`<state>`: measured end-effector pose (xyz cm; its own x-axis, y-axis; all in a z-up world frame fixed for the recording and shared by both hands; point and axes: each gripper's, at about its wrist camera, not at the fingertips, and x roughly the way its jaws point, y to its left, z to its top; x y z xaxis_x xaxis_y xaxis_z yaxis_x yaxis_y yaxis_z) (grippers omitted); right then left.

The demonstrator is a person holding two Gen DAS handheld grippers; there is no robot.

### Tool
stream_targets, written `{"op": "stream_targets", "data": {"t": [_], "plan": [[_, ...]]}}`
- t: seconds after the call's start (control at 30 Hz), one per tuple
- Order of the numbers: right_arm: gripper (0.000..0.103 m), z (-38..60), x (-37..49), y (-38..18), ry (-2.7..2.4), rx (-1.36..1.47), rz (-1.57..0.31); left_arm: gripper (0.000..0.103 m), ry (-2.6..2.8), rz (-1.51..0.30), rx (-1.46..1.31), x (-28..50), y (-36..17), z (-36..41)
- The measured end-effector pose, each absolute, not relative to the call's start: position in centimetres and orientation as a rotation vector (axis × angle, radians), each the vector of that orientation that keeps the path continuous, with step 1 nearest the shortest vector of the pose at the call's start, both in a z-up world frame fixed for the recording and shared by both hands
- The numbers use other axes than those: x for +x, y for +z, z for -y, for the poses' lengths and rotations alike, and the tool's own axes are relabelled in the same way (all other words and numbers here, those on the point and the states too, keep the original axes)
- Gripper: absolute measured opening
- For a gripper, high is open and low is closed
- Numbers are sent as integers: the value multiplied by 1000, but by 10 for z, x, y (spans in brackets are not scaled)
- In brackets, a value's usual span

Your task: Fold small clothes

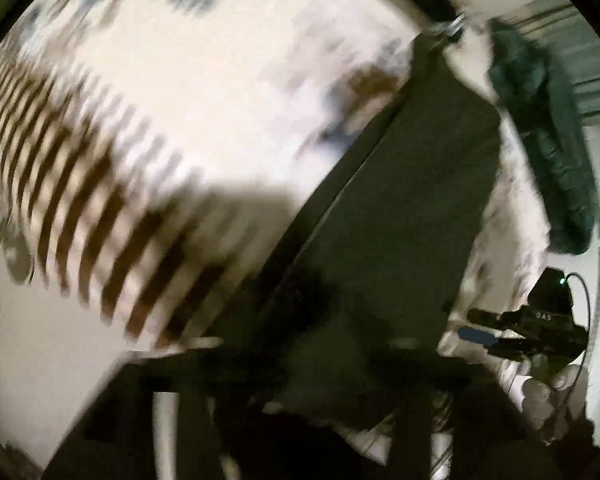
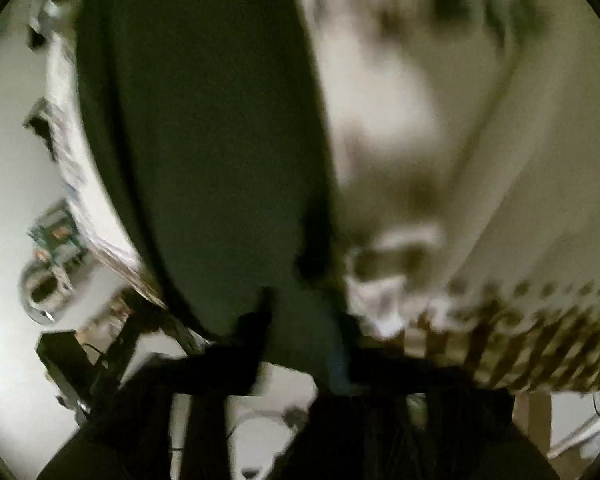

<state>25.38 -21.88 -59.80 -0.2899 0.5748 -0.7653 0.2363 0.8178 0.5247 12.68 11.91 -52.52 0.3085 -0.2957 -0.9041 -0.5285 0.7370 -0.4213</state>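
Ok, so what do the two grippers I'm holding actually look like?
Both are black. In the left wrist view, the right gripper has a boxy body with a small green light, faint pale lettering, a thin dark cable looping off it, and a blue pad on one finger. The left gripper shows only blurred dark fingers and a silver rod.

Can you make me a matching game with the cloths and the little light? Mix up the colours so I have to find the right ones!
Things:
1. tablecloth
2. flat garment
3. crumpled garment
4. small light on the right gripper

Looks:
A. dark, spread out flat
B. glowing green
C. white with brown stripes along the edge
D. teal, bunched up

Pairs: 1-C, 2-A, 3-D, 4-B
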Motion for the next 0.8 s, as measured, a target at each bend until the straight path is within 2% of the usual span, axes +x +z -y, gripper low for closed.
{"op": "stream_targets", "data": {"t": [0.07,0.23,0.37,0.47,0.5,0.53,0.67,0.7,0.73,0.77,0.8], "plan": [[61,231,291,-579,383,687,-1779,65,109,-1180,-812,176,-508,-127],[61,249,380,-558,309,742,-1598,65,-30,-1059,-752,327,-499,-128],[61,253,449,-566,262,755,-1515,65,-134,-1085,-649,435,-526,-114],[61,265,501,-578,241,785,-1481,63,-182,-1182,-501,499,-563,-97],[61,266,514,-581,233,801,-1472,54,-189,-1205,-475,509,-572,-95],[61,266,527,-588,223,824,-1468,7,-205,-1215,-455,517,-581,-93],[61,256,566,-611,220,905,-1479,6,-254,-1122,-513,511,-570,-108],[55,259,571,-612,224,902,-1475,6,-261,-1104,-535,507,-566,-115],[40,255,574,-610,225,887,-1457,6,-264,-1081,-550,501,-561,-123],[9,251,577,-604,233,836,-1442,6,-263,-1073,-561,509,-560,-126],[9,239,584,-605,232,812,-1440,6,-267,-1075,-579,509,-561,-132]]}}
